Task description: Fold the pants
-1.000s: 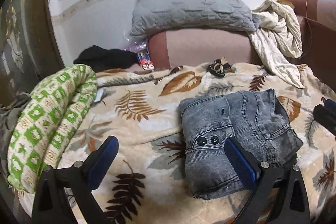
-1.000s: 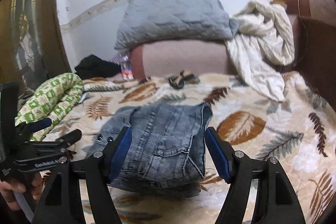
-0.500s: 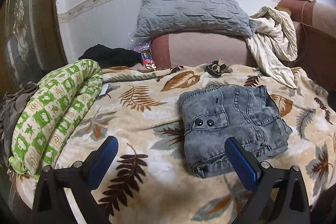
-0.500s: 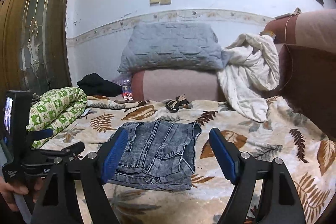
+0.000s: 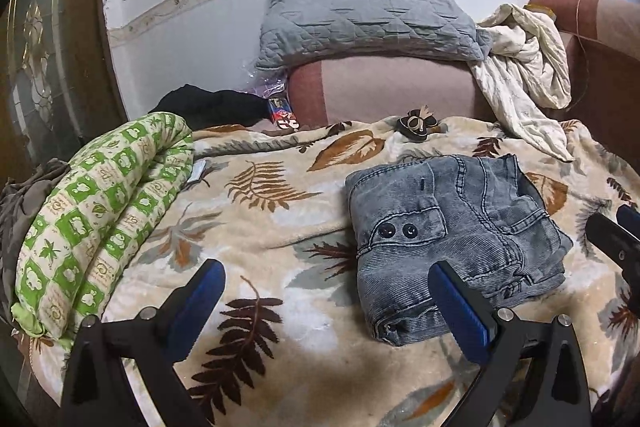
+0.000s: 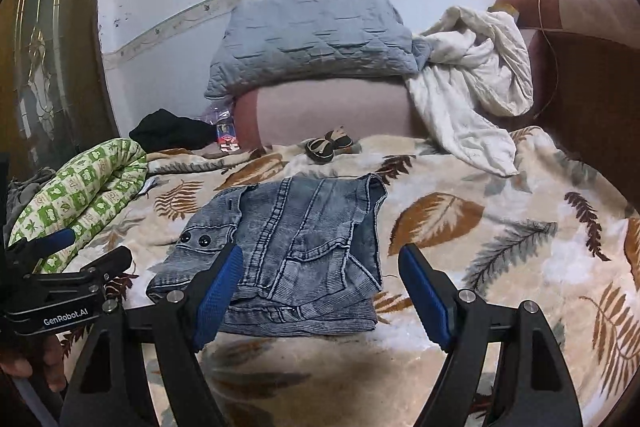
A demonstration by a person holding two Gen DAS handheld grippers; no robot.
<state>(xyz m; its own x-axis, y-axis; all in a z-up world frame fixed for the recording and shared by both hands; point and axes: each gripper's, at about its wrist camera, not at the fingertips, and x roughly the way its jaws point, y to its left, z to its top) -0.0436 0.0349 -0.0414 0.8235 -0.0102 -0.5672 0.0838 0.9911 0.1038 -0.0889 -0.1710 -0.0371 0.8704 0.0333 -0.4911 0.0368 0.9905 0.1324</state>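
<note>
On the bed's leaf-print blanket (image 6: 500, 227), my right tool (image 6: 320, 291), spread and holding nothing, frames the folded pants (image 6: 296, 247) just ahead, while my left tool (image 5: 324, 307), also spread and empty, has them off its right finger.
</note>
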